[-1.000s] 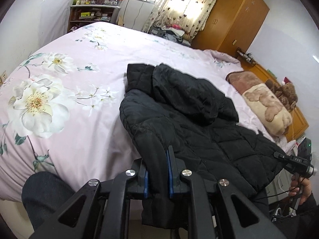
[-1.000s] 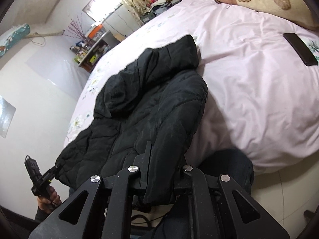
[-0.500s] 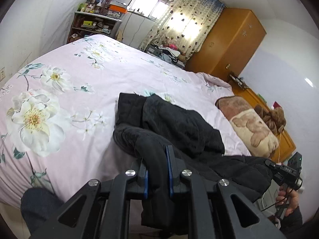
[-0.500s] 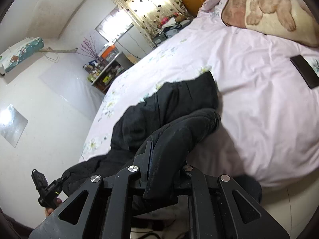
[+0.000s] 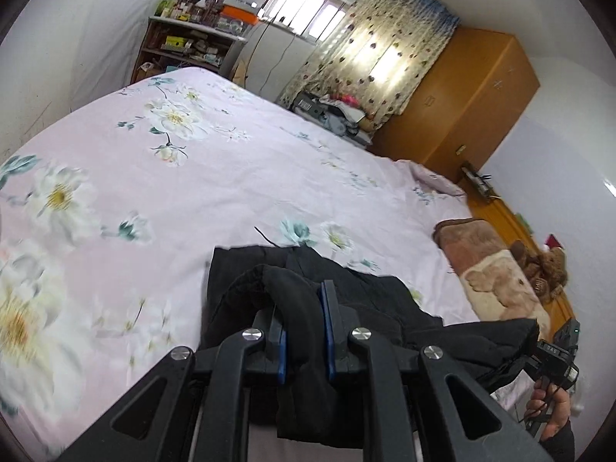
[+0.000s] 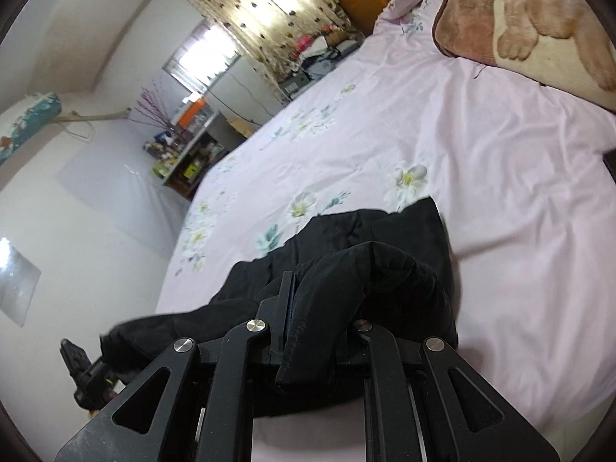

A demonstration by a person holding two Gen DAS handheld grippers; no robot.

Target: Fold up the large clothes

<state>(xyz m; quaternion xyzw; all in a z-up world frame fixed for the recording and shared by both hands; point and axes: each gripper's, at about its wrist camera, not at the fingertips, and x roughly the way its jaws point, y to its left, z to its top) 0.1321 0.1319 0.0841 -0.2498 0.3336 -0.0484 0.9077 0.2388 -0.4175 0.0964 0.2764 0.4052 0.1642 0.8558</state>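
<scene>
A black padded jacket (image 5: 369, 300) lies bunched on the near edge of a pink floral bed (image 5: 215, 177). My left gripper (image 5: 304, 327) is shut on a fold of the jacket's hem, lifted above the bed. My right gripper (image 6: 319, 315) is shut on the other end of the hem (image 6: 369, 288). The jacket's lower part is raised and doubled toward its upper part, which still rests on the sheet (image 6: 481, 177). The right gripper also shows at the left wrist view's lower right (image 5: 554, 358), and the left one at the right wrist view's lower left (image 6: 88, 377).
A brown bear-print blanket (image 5: 496, 281) and a teddy bear (image 5: 546, 269) lie at the bed's right. A wooden wardrobe (image 5: 469, 104), a dotted curtain (image 5: 381, 61) and a cluttered shelf (image 5: 184, 46) stand beyond the bed.
Both grippers have risen and moved forward over the bed with the hem. The jacket, spread long before, now folds over on itself and covers less of the sheet.
</scene>
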